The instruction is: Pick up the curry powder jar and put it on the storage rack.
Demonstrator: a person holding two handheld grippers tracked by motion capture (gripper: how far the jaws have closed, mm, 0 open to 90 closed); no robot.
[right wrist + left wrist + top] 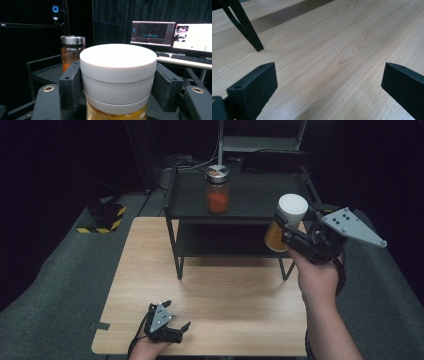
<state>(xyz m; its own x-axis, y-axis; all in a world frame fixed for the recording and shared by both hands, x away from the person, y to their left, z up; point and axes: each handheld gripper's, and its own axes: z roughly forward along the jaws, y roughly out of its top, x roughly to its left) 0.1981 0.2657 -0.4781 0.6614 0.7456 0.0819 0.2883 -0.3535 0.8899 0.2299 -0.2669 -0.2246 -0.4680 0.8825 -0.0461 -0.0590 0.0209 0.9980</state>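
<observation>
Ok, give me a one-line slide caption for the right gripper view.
Right gripper clamped on the white-lidded jar, with the metal-lidded orange jar on the black shelf behind.

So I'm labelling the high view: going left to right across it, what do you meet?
Striped block on the floor → left gripper → jar with the metal lid → white-lidded jar → right gripper, clamped on that jar.

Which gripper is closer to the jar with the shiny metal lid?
Right. The right gripper is up by the shelf, near the metal-lidded jar, holding a white-capped jar. The left gripper rests low at the table's near edge.
</observation>
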